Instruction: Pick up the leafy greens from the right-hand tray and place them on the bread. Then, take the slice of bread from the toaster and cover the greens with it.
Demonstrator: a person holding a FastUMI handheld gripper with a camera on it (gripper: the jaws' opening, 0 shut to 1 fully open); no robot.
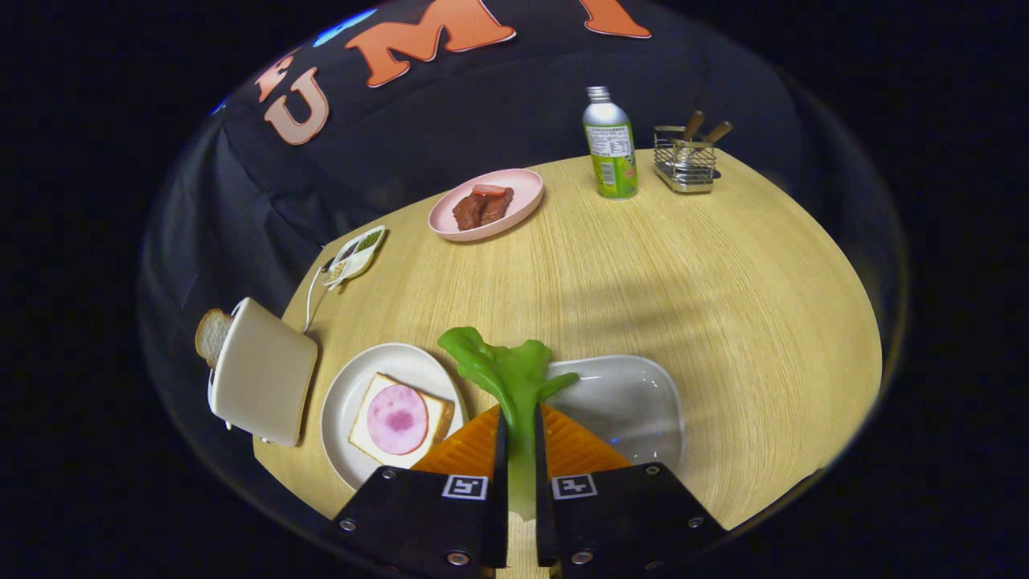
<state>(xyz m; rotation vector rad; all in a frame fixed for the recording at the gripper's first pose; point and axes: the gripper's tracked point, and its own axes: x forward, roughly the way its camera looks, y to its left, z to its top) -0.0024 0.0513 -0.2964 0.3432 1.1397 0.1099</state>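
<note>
The leafy greens [508, 371] are in my tongs [518, 450]: both fingers are closed on the pale stalk, with only the stalk's width between them, and the leaf stands out forward past the tips. Its long axis runs straight along the fingers. The leaf hangs above the table, over the gap between the white tray [635, 402], which now looks empty, and the round plate [346, 402].

The bread [438, 418], with a pink slice of ham [397, 419] on it, lies on this plate, just to the left of my fingers and near. So I judge the next move is a short shift to the left, then down.

Further left stands the toaster [261, 374], with the second slice [212, 336] coming out of its far end.
</note>
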